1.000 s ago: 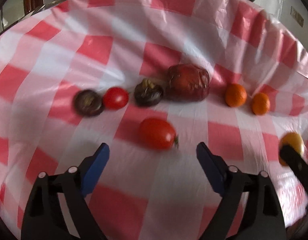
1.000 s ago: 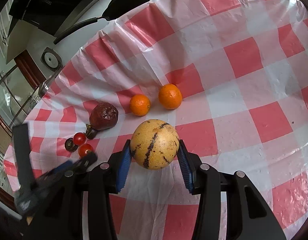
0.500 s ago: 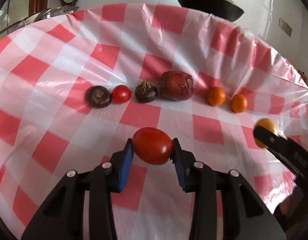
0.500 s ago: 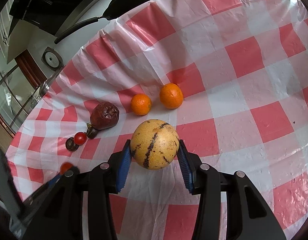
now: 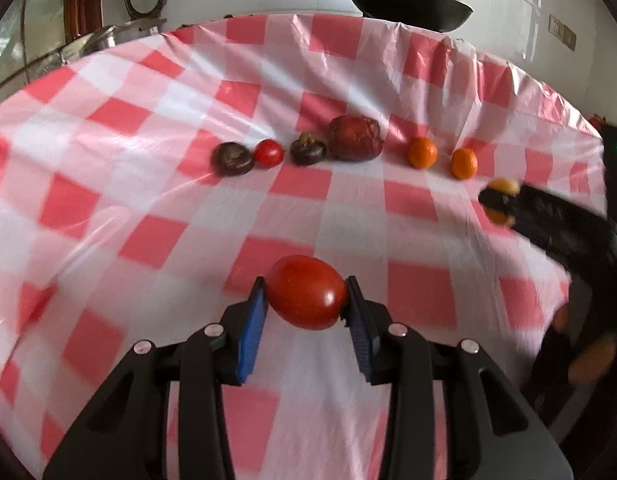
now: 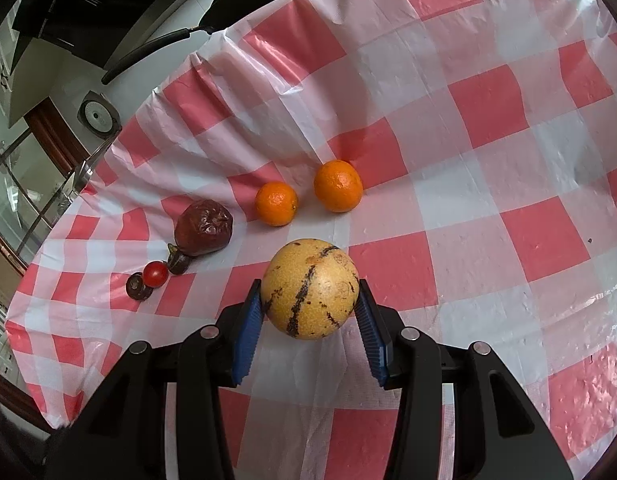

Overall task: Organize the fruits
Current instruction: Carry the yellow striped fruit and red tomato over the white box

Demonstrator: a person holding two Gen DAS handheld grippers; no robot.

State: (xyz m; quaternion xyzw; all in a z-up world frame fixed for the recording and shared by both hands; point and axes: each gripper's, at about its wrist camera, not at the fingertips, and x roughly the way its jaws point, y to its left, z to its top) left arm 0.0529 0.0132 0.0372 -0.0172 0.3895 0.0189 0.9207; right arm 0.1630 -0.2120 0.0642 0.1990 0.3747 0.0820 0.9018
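My left gripper [image 5: 306, 304] is shut on a large red tomato [image 5: 306, 292], held above the checked cloth. My right gripper [image 6: 310, 306] is shut on a yellow melon with dark streaks [image 6: 312, 288]. A row of fruit lies on the cloth: a dark mangosteen [image 5: 232, 158], a small red tomato [image 5: 269, 153], a second mangosteen [image 5: 307, 151], a wrinkled dark-red fruit [image 5: 355, 138] and two oranges [image 5: 422, 153] [image 5: 464, 163]. In the left wrist view the right gripper [image 5: 498, 201] shows at the right edge with the melon [image 5: 504, 188] partly hidden behind it.
The red-and-white checked tablecloth [image 5: 148, 120] covers the table; its far edge drops off by a white wall. A black pan [image 5: 408, 0] stands behind that edge. A window and wooden frame [image 6: 24, 168] lie to the left.
My left gripper closed on the large red tomato and drew back from the fruit row with it, lifting it off the cloth. The right gripper kept still with the melon.
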